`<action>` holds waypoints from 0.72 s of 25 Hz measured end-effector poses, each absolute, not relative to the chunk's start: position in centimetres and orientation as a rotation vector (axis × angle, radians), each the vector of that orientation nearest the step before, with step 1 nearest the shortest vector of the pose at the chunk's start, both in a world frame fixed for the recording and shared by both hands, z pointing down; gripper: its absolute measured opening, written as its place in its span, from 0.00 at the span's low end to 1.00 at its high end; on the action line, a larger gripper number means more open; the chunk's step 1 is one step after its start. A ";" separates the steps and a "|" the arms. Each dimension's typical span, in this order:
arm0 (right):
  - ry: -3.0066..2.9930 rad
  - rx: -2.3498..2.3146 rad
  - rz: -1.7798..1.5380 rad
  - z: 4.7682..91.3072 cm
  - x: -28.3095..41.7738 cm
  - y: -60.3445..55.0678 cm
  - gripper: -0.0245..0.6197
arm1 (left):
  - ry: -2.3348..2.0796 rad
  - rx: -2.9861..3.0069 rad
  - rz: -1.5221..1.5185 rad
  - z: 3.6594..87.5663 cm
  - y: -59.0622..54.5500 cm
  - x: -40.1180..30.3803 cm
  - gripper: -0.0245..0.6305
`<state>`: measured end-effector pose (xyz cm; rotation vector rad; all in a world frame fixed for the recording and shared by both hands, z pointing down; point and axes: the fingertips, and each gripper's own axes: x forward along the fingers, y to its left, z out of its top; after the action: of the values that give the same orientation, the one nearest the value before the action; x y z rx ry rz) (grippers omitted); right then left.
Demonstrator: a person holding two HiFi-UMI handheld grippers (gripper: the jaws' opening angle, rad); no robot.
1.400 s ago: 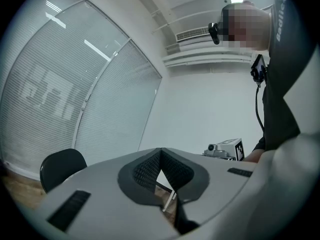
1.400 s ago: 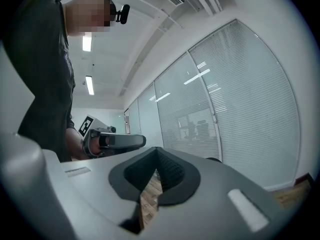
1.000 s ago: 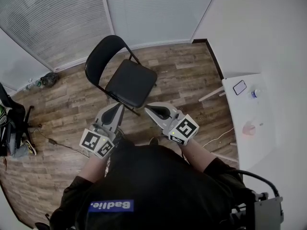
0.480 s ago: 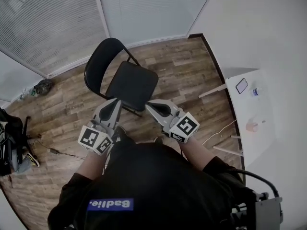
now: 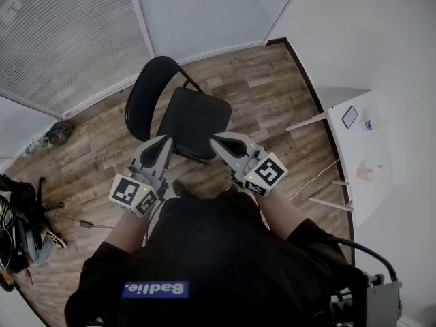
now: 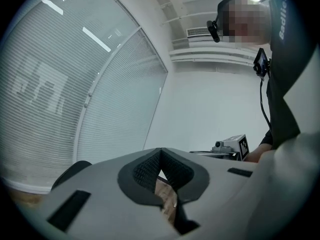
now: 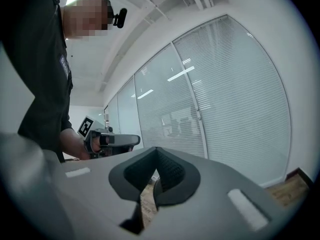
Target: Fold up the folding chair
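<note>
Chair: a black folding chair (image 5: 194,121) stands open on the wood floor (image 5: 272,94). Its seat is level and its backrest (image 5: 145,87) is on the far side, toward the blinds (image 5: 61,39).
Chair and fingers: the seat's near edge lies just ahead of both sets of fingertips. In the head view the tips overlap that edge, one at each near corner. Whether they touch it cannot be told.
Left gripper (image 5: 165,140): its jaws are pressed together with nothing between them. It points level at the seat's near-left corner.
Right gripper (image 5: 217,139): its jaws are likewise pressed together and empty. It points at the near-right corner.
Gap: the grippers are held apart, side by side, in front of the person.
Surroundings: a white table (image 5: 361,172) stands well to the right with a phone (image 5: 350,116) on it. A dark bag (image 5: 17,216) lies on the floor far left.
</note>
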<state>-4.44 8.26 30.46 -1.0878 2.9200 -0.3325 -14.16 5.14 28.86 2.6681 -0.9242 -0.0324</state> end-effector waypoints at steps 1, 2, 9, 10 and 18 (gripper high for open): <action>2.919 -1.087 -0.338 30.6 -4.4 7.9 0.04 | -0.921 2.665 -0.033 29.1 4.8 -14.1 0.04; 2.920 -1.081 -0.348 30.8 -4.3 7.7 0.04 | -0.918 2.662 -0.036 29.3 4.4 -13.9 0.04; 2.949 -1.016 -0.425 32.9 -1.5 5.4 0.04 | -0.993 2.634 -0.004 30.9 2.0 -11.7 0.04; 2.952 -1.008 -0.428 32.9 -1.1 5.1 0.04 | -1.005 2.626 0.005 30.9 1.7 -11.4 0.04; 2.941 -1.000 -0.465 34.7 1.6 2.5 0.04 | -1.056 2.600 0.061 33.1 -0.8 -9.7 0.04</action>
<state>1.59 2.52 34.66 -0.9997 2.9408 -0.4652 -9.70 -0.84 33.06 2.5998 -1.0559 0.0605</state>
